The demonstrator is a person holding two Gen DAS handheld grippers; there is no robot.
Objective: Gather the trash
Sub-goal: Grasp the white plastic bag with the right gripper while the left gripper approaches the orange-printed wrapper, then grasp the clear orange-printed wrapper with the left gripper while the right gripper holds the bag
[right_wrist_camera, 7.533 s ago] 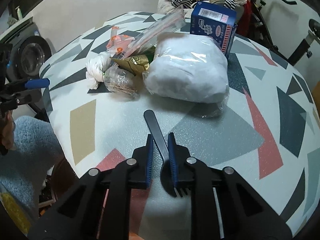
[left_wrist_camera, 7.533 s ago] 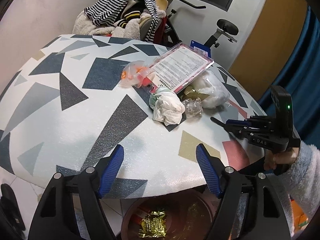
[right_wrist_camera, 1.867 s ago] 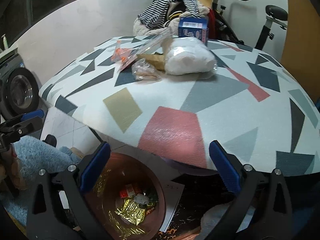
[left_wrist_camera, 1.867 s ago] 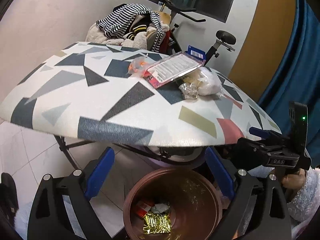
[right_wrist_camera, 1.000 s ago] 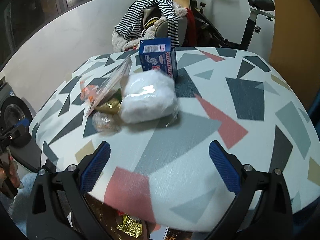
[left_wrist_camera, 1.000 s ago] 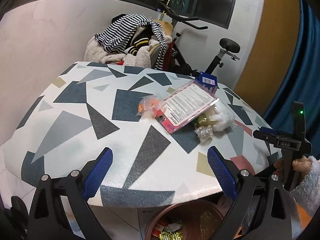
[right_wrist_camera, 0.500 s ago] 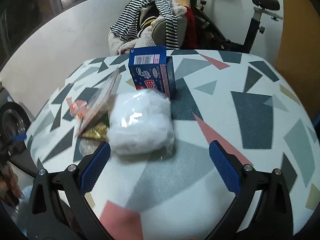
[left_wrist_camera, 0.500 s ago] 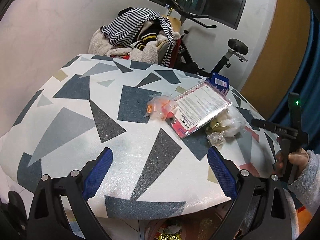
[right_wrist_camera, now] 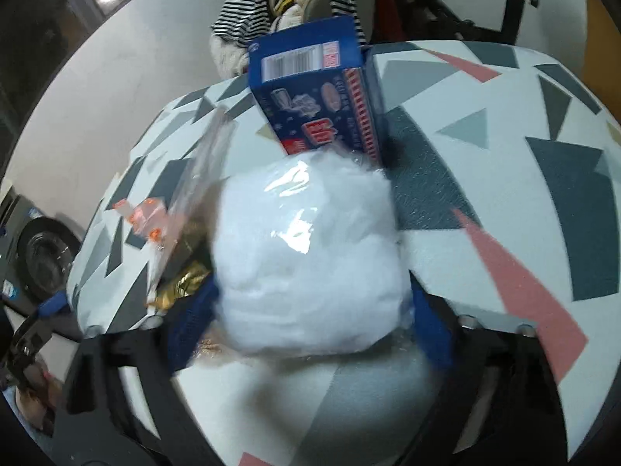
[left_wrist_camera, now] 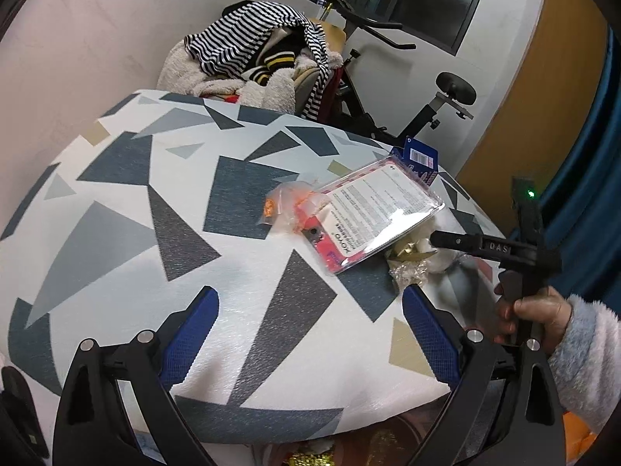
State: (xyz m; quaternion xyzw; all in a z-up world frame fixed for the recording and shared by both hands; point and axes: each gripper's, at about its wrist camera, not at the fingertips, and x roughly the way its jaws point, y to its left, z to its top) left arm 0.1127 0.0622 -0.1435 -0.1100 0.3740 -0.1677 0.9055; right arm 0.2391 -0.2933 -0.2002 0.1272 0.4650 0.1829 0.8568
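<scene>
Closing around the white fluffy wad in clear plastic (right_wrist_camera: 310, 256), the right gripper (right_wrist_camera: 310, 322) flanks it, contact unclear; the left gripper (left_wrist_camera: 310, 334) hangs wide open, empty.

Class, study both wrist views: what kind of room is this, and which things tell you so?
Probably a room in a home, used for laundry or storage: an exercise bike, a heap of striped clothes behind the patterned table, and a washing machine.
</scene>
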